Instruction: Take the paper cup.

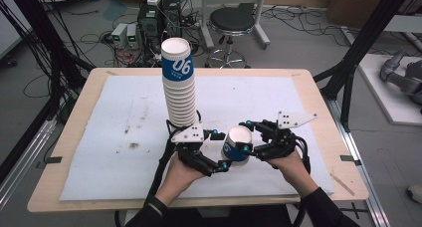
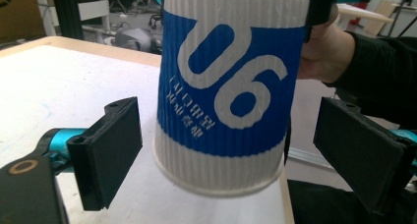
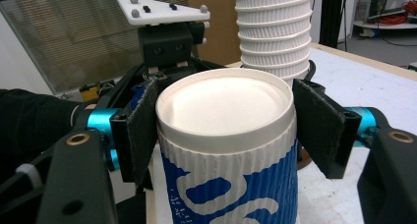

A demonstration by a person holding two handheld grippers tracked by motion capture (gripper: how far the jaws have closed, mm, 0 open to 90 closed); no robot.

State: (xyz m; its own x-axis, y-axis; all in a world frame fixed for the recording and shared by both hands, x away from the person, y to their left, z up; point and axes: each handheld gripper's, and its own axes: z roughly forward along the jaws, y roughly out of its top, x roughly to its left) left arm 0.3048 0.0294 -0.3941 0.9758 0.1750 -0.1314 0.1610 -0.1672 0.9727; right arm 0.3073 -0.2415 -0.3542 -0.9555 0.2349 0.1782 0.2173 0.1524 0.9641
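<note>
Cup (image 1: 238, 145) sitting mid-frame, clamped by right gripper (image 1: 249, 146); left gripper (image 1: 225, 151), jaws apart, should be squeezing its base squarely.

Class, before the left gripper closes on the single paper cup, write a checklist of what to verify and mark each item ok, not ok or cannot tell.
1. Right gripper clamped on the single cup: ok, both pads press its rim.
2. Left gripper jaws wide enough: ok, they stand apart on either side of the cup's base, not touching.
3. Cup centred between the left jaws: ok, roughly, gaps show on both sides.
4. Cup lifted off the white mat: ok, seen in the left gripper view.
5. Tall cup stack upright and apart from the single cup: ok.
6. Cup empty: cannot tell, its turned-up end looks shallow and closed.
</note>
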